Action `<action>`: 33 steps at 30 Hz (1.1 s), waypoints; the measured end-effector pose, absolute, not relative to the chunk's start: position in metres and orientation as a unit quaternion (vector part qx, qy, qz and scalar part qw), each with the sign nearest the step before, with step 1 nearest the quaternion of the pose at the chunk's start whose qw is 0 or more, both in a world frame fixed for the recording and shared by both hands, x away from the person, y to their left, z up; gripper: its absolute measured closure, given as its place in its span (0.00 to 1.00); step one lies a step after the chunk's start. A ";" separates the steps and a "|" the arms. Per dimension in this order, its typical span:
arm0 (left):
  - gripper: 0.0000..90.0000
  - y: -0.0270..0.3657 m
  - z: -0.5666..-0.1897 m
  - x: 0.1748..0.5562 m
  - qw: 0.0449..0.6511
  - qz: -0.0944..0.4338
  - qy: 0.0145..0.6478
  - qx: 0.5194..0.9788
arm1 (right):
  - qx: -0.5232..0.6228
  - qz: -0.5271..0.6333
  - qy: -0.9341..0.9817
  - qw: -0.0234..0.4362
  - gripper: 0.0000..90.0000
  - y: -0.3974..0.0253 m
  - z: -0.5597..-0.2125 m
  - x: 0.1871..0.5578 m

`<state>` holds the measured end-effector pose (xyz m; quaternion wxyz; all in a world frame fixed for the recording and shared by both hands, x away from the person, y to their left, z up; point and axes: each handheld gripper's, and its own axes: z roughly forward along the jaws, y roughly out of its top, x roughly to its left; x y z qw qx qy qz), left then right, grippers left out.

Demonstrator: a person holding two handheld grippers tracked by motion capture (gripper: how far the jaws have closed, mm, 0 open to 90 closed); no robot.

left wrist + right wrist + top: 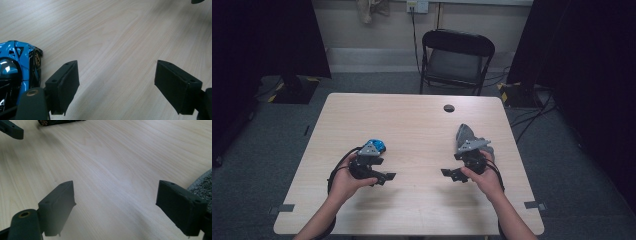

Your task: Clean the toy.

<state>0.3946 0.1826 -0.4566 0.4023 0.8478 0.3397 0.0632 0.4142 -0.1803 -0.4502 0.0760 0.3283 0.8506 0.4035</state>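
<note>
With both jaws spread wide and empty, your left gripper (116, 87) sits just beside the blue toy car (17, 72) and your right gripper (116, 210) beside the grey cloth (203, 185), so a careless sideways sweep could roll the car away.

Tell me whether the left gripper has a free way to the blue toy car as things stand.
Probably yes. The left gripper is open with bare table between its jaws, and the blue toy car sits just off to one side of them with nothing between. It would need to shift sideways before closing.
</note>
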 end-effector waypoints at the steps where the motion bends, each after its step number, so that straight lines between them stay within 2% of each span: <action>1: 0.22 0.183 -0.459 0.394 0.399 0.057 0.340 0.850 | 0.327 0.404 0.851 0.075 0.16 -0.180 -0.451 0.414; 33: 0.22 0.164 -0.477 0.375 0.389 0.049 0.295 0.871 | 0.319 0.404 0.857 0.043 0.16 -0.183 -0.477 0.393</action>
